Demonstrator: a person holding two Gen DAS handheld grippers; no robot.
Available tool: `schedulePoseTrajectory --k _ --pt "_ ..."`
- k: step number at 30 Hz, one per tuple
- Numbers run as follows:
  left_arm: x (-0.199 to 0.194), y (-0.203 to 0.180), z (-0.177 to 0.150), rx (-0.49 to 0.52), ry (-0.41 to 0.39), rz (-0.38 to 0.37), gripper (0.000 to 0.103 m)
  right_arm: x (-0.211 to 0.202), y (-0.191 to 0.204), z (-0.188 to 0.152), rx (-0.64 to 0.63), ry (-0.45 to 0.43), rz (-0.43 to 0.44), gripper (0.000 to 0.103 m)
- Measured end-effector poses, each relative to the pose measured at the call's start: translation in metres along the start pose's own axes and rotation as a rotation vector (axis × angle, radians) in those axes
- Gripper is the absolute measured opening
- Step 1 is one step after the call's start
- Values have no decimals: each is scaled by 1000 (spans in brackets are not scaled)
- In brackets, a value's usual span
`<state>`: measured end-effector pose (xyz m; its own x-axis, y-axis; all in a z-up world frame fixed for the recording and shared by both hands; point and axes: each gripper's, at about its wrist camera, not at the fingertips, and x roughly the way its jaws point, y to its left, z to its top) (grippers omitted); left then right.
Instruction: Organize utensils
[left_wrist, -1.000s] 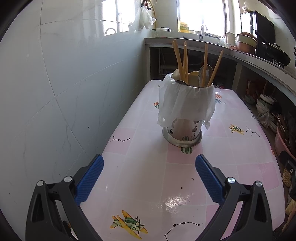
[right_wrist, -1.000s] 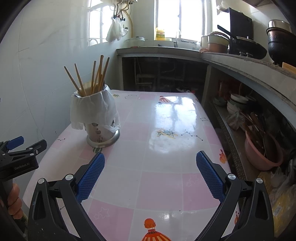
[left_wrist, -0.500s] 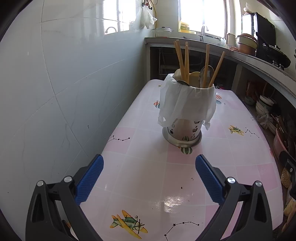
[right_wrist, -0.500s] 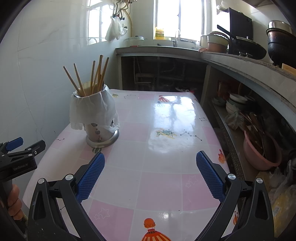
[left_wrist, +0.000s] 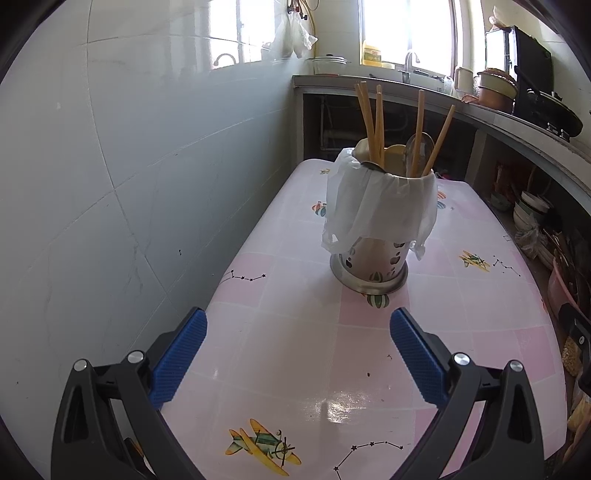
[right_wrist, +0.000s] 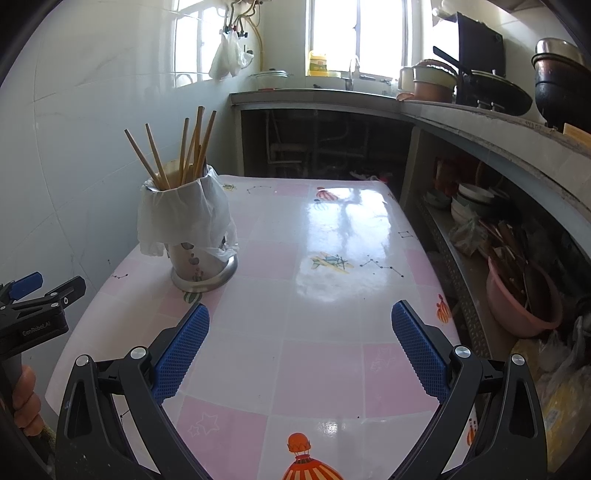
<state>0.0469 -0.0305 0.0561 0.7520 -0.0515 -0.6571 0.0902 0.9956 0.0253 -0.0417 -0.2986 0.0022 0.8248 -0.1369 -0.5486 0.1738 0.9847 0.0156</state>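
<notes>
Basically, a long tabletop (right_wrist: 332, 258) under a glossy pink-and-white checked cloth with plane, balloon and star prints; its left edge runs along a tiled wall (left_wrist: 110, 166). Grey counter (right_wrist: 461, 110) wraps the far end and right side, with pots on top and bowls plus a pink basin (right_wrist: 517, 306) on the shelf below.

Metal utensil holder (left_wrist: 373, 266) stands upright near the left edge, about midway down the tabletop, on a round rimmed base. White plastic bag (left_wrist: 376, 206) lines it and drapes over the rim, covering the upper half. Wooden chopsticks (left_wrist: 373, 118) stick up out of it, fanned apart; spoon bowls (left_wrist: 419, 147) show among them, exact count unclear.

Left gripper (left_wrist: 297, 349) hangs over the near-left part of the tabletop, blue pads spread wide, nothing between them; holder is ahead of it, well apart. In the right wrist view it shows at the left border, a hand (right_wrist: 24, 398) on its handle.

Right gripper (right_wrist: 301, 341) is over the near end, closer to the centre, fingers also spread wide and empty; holder is ahead and to its left, not touching.
</notes>
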Motion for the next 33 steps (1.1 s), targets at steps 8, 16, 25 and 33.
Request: schedulePoseTrajectory --k 8,16,25,33 --pt "1 11 -2 6 -2 30 97 0 -8 0 14 1 -20 95" --pt "1 36 0 -29 -8 77 97 1 -9 0 8 1 -29 95" --pt "-1 44 -1 -30 -14 88 97 2 -14 1 4 3 -47 95" --pt "-3 41 -2 -23 -18 80 97 2 -9 2 -22 7 -39 95"
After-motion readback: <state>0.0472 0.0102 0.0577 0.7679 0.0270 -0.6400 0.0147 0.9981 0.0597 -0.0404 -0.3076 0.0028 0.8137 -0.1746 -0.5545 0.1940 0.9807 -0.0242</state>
